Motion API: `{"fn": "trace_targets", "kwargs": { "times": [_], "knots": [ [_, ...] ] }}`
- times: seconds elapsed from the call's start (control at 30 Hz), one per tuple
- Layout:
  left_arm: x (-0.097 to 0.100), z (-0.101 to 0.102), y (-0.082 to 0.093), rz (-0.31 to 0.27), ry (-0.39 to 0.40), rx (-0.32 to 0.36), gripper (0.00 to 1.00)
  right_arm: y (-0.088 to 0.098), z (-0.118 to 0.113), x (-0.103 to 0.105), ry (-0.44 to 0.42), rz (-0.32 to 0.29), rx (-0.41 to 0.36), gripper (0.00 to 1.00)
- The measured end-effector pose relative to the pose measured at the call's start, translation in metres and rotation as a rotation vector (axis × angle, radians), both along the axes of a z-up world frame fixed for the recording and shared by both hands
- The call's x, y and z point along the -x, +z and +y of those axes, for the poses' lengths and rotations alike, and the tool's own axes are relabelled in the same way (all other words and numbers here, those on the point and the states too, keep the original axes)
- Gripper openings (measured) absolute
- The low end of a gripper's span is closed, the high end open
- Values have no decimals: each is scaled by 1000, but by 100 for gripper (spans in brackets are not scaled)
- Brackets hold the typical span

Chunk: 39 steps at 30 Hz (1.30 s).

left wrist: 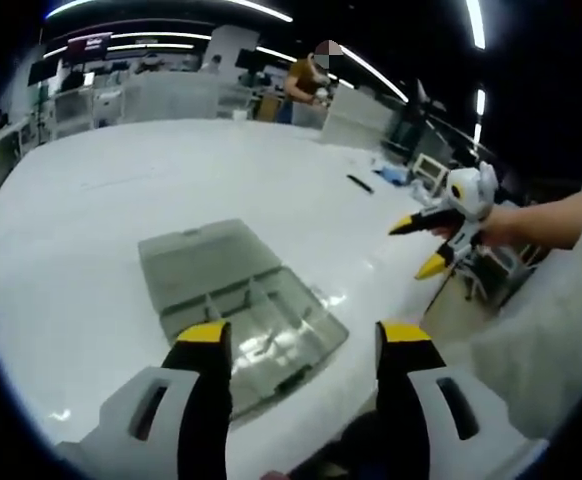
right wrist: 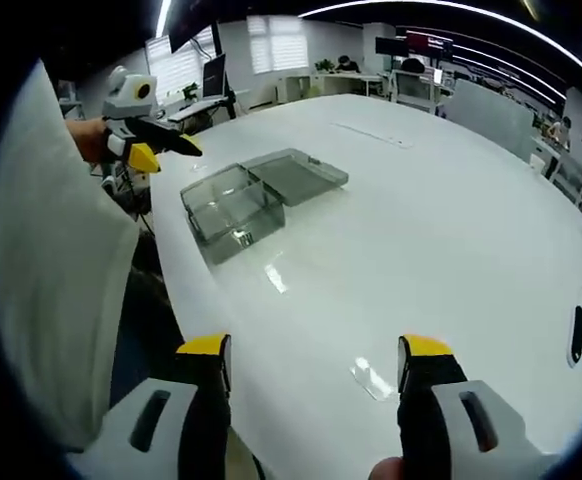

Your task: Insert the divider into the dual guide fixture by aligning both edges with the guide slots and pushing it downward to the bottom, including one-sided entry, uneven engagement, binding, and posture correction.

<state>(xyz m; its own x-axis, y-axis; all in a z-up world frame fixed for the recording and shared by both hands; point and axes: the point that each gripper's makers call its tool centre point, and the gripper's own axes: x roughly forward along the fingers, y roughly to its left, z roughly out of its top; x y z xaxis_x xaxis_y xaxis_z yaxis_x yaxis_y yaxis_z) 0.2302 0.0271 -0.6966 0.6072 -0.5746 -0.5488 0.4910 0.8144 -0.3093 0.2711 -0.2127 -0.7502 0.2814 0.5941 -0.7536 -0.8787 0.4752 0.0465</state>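
A clear plastic compartment box [left wrist: 271, 325] lies on the white table [left wrist: 91, 230] with its lid [left wrist: 206, 255] folded open behind it. My left gripper [left wrist: 304, 340] hovers open just in front of the box, nothing between its jaws. My right gripper [left wrist: 418, 246], held by a hand, hangs open off the table's right edge. In the right gripper view the box [right wrist: 229, 208] and its lid [right wrist: 299, 172] sit farther off. A small clear flat piece [right wrist: 371, 378], likely the divider, lies on the table [right wrist: 421, 230] between the jaws of my open right gripper [right wrist: 316, 355]. The left gripper [right wrist: 156, 142] shows at upper left.
A small dark object [left wrist: 359, 183] lies on the far table side, and a dark oval slot [right wrist: 577, 333] is set in the tabletop. A person's sleeve [right wrist: 51, 250] stands beside the table edge. Desks, screens and a person [left wrist: 306, 80] fill the background.
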Motion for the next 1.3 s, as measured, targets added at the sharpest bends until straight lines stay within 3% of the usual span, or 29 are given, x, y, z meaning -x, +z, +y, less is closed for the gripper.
{"fn": "trace_targets", "kwargs": {
  "times": [0.43, 1.3],
  "knots": [
    [0, 0, -1, 9, 12, -4, 55, -10, -14, -10, 37, -1, 43, 62],
    [2, 5, -1, 18, 36, -43, 55, -34, -30, -31, 240, -17, 179, 52]
  ]
}}
